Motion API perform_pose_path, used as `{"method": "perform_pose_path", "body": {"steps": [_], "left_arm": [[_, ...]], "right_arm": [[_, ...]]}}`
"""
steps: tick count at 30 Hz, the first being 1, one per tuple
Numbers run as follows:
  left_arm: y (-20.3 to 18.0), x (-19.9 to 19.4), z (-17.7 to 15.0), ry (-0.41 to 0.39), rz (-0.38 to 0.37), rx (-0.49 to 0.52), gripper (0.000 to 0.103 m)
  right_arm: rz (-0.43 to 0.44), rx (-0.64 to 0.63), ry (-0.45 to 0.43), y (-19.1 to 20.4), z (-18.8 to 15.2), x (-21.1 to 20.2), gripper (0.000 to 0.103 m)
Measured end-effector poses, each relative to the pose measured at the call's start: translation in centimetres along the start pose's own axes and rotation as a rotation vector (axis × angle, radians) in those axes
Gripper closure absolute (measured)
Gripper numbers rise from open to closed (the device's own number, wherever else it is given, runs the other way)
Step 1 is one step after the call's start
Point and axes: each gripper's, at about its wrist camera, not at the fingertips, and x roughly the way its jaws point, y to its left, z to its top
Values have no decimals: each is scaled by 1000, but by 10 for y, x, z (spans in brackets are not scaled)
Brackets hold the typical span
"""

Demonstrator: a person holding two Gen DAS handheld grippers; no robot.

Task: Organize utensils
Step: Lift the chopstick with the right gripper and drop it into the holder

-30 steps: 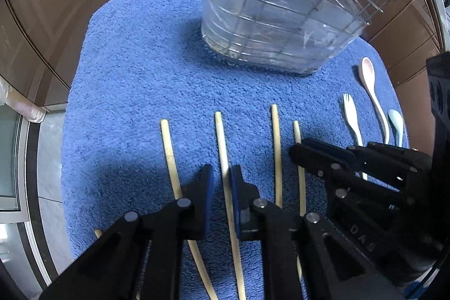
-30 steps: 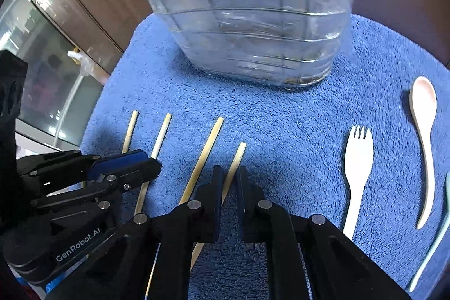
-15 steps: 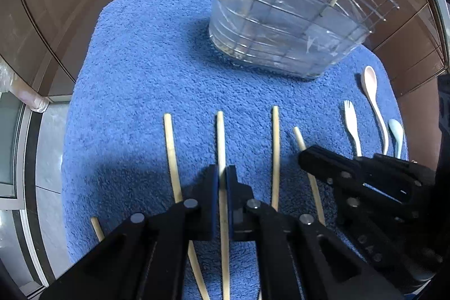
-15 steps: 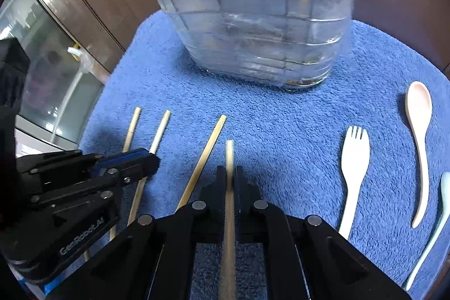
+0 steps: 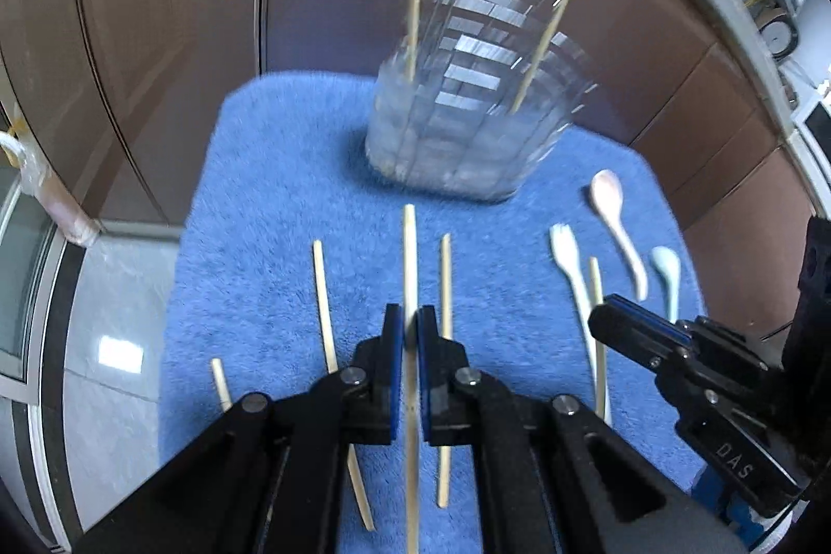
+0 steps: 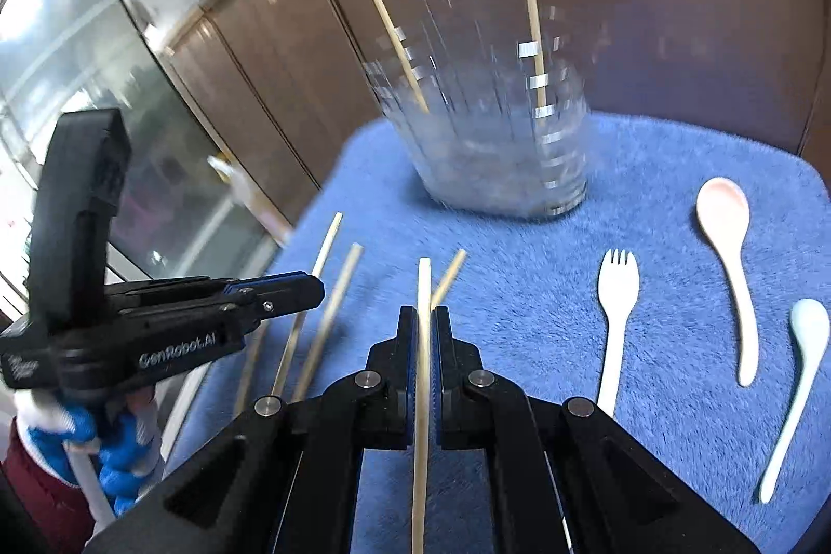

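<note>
My left gripper [image 5: 410,320] is shut on a wooden chopstick [image 5: 410,258] and holds it above the blue mat [image 5: 270,201]. My right gripper [image 6: 425,320] is shut on another wooden chopstick [image 6: 424,289], also raised above the mat [image 6: 519,273]. A clear wire-framed utensil holder [image 5: 467,128] stands at the back of the mat with two chopsticks upright in it; it also shows in the right wrist view [image 6: 498,138]. Several more chopsticks [image 5: 324,305] lie on the mat.
A white fork [image 6: 615,320], a pink spoon [image 6: 727,253] and a pale blue spoon [image 6: 800,377] lie on the mat's right side. Brown cabinet doors [image 5: 156,35] stand behind the mat. A tiled floor [image 5: 114,320] shows left of the mat.
Both grippers have lifted up and back from the mat, each carrying its chopstick. The holder now looks farther off and blurred by the motion.
</note>
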Motion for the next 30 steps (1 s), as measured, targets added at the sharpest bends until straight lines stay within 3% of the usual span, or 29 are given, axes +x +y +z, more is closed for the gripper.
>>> {"method": "perform_pose_path", "body": {"steps": [8,15,22,30], "left_arm": [[-23,-94,32,-276,-79,15,99],[-38,-137,91,-544,-152,15,99],[-46,-116,149,-754,-113,-10,99],[-38,-40,176,-801,3,-40,98]], "right_arm": [[46,-62,-281,17,23,-87,98],[48,-150,-597,39,94,-131,98],[13,-158,-797,27,160,-111,98],[-50,-140,-828,-9,175,-57,98]]}}
